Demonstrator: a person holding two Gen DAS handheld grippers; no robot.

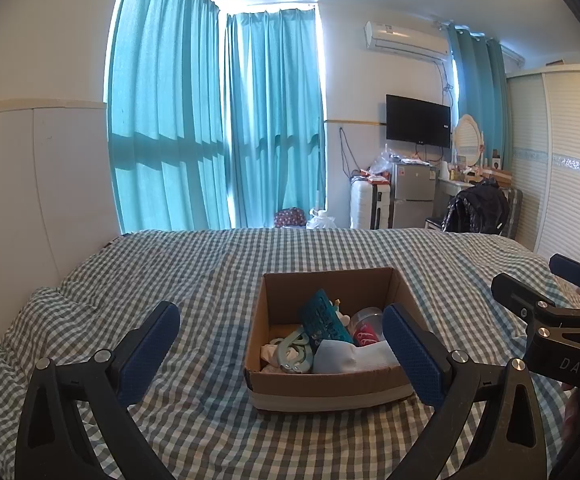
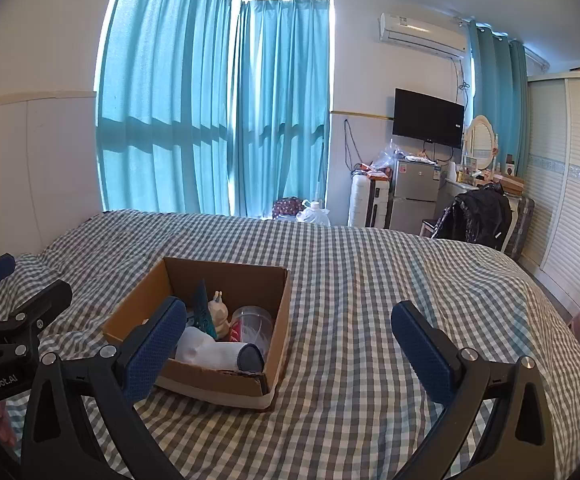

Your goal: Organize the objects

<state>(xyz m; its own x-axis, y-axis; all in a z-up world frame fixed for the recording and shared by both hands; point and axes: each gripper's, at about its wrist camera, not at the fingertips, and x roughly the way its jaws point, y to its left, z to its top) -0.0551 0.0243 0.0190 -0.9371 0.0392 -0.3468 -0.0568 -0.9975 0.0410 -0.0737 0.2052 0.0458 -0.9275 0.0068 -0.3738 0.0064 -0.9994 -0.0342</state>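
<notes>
From the left wrist, the left gripper (image 1: 281, 344) hangs with jaws wide and empty, framing the cardboard box (image 1: 326, 388) mid-bed (image 1: 209, 264), likely lining up a pick. Inside lie a teal case (image 1: 324, 322), white socks (image 1: 354, 358) and a clear cup (image 1: 366, 322).

From the right wrist, the right gripper (image 2: 290, 344) is likewise spread, empty; the box sits toward the bed's left edge.
</notes>
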